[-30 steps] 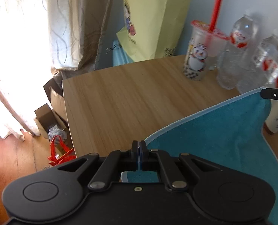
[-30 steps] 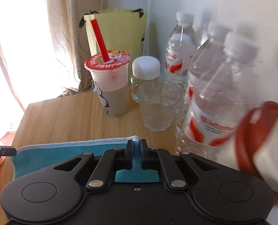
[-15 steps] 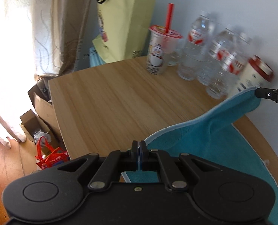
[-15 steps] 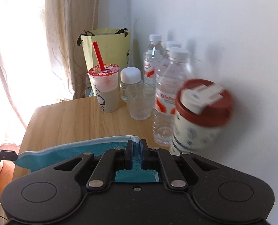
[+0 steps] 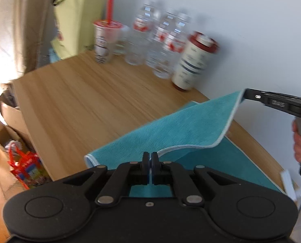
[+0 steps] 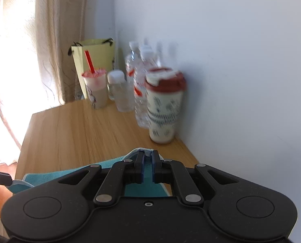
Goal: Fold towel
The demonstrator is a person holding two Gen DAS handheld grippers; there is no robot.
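A teal towel [image 5: 176, 129] with a pale hem is lifted at its far edge above the wooden table [image 5: 85, 101], its lower layer lying flat beneath. My left gripper [image 5: 149, 158] is shut on one corner of the raised edge. In the left wrist view the right gripper [image 5: 246, 93] pinches the other corner at the right, with a hand on its handle. From the right wrist view, my right gripper [image 6: 147, 158] is shut on a bunched towel [image 6: 73, 173] corner, and the left gripper's tip [image 6: 9, 179] shows at the far left.
Along the wall stand a cream tumbler with a red lid [image 5: 195, 60], several water bottles [image 5: 166, 44], a bubble-tea cup with a red straw [image 5: 106, 38] and a yellow-green paper bag [image 5: 75, 22]. Cardboard boxes and a red bag [image 5: 24, 164] lie on the floor left of the table.
Both grippers have pulled back toward me with the towel's far edge, folding it over the near part. The bottles and tumbler now look farther away.
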